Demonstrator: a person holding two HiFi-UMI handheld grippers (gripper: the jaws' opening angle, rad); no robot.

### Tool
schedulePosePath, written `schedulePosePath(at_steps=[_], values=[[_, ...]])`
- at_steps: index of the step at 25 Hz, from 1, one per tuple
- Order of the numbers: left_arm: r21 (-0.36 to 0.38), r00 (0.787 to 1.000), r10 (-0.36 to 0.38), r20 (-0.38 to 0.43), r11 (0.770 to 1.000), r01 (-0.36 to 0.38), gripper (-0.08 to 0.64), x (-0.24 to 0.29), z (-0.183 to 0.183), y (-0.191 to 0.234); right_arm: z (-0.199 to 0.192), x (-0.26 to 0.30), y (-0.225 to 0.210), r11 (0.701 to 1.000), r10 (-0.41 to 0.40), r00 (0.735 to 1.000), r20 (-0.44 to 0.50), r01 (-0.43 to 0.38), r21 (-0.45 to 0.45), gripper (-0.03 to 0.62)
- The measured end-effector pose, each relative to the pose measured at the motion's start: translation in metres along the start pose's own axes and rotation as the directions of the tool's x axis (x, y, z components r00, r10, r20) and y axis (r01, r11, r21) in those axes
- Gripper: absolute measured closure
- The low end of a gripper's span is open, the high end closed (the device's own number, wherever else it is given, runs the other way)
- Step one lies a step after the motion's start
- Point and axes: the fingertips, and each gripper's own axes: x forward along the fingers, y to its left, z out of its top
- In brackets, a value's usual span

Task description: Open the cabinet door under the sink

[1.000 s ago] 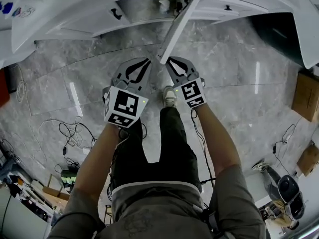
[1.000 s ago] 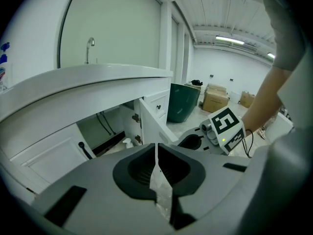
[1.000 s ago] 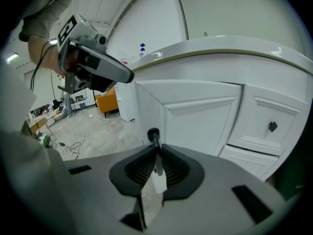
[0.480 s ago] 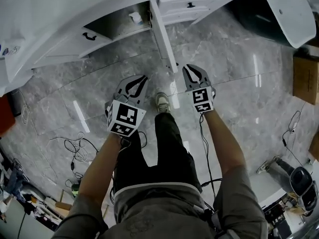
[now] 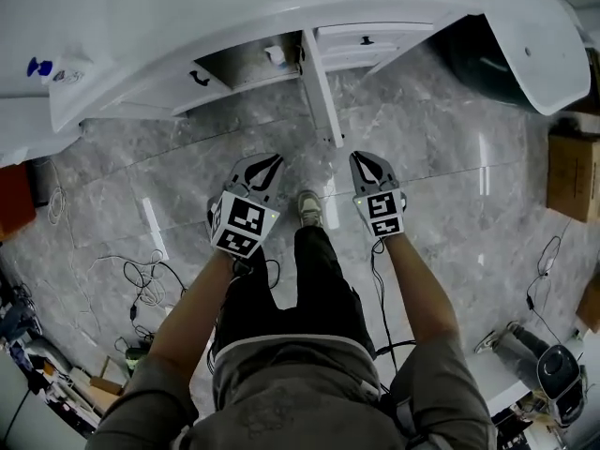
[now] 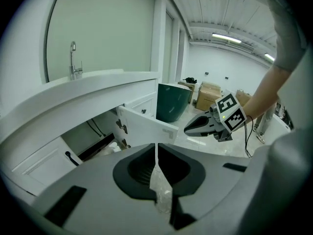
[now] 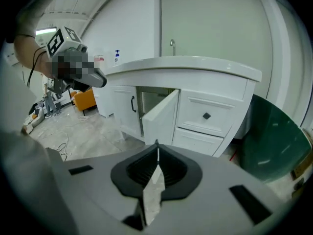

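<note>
The white cabinet door (image 5: 317, 87) under the sink stands swung out towards me, showing the dark inside with pipes. It also shows in the left gripper view (image 6: 146, 126) and the right gripper view (image 7: 161, 116). My left gripper (image 5: 273, 160) hangs over the floor, left of the door's free edge and short of it, jaws shut and empty (image 6: 156, 146). My right gripper (image 5: 362, 158) is to the right of that edge, clear of it. Its jaws have just been closing with nothing between them and now meet (image 7: 157, 143).
A dark green bin (image 5: 487, 54) stands right of the cabinet. A drawer front with a black knob (image 7: 206, 115) is beside the open door. Cables (image 5: 141, 270) lie on the marble floor at left, cardboard boxes (image 5: 572, 162) at right. My shoe (image 5: 309, 206) is between the grippers.
Both grippers have drawn back from the door's free edge, where their tips were a second ago. The door stands further from them now.
</note>
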Motion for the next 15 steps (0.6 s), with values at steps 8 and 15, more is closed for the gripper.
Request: schedulePosePath(at_steps=[8, 15], values=[[-0.016, 0.995, 0.072, 0.065, 0.997, -0.071, 0.529, -0.053, 0.036, 0.030, 0.106, -0.039, 0.009, 0.995, -0.085, 0.996, 0.012, 0.085, -0.050, 0.565], [0.027, 0.983, 0.142, 0.118, 0.989, -0.146, 0.529, -0.115, 0.071, 0.069, 0.200, -0.072, 0.043, 0.999, -0.034, 0.995, 0.092, 0.035, -0.005, 0.565]])
